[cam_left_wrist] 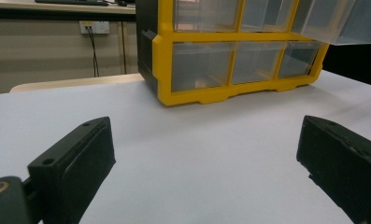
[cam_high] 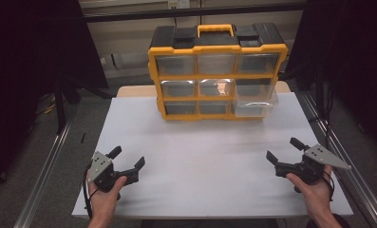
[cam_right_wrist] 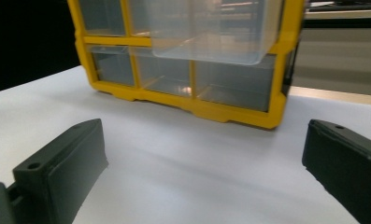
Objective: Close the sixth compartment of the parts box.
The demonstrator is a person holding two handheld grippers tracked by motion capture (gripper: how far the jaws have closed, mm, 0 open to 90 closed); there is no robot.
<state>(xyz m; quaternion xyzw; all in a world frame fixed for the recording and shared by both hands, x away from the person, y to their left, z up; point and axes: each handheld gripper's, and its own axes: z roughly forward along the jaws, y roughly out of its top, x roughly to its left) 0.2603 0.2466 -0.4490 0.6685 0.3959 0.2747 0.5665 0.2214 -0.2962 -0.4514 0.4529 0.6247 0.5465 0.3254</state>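
A yellow and black drawer cabinet (cam_high: 217,71) is stood upright at the far middle of the white bench (cam_high: 214,161), its black top and yellow carry handle (cam_high: 216,29) turned toward the back wall. Nine clear drawers are set in three rows of three within the yellow frame. The middle-row drawer at the right (cam_high: 255,100) is drawn out toward the person and is seen overhanging the drawer below it; the other drawers are seated flush. No contents can be made out through the clear plastic. The left claw (cam_high: 127,158) is held by a hand (cam_high: 105,194) near the front left corner of the bench, its jaws spread apart with nothing between them. The right claw (cam_high: 283,149) is held by the other hand (cam_high: 314,187) near the front right edge, its jaws likewise spread apart and empty. Both claws are kept well apart from the cabinet, with bare white surface between. In the left gripper view the cabinet's lower rows (cam_left_wrist: 239,60) are seen ahead, and in the right gripper view the drawn-out drawer (cam_right_wrist: 216,30) is seen projecting over the bottom row.
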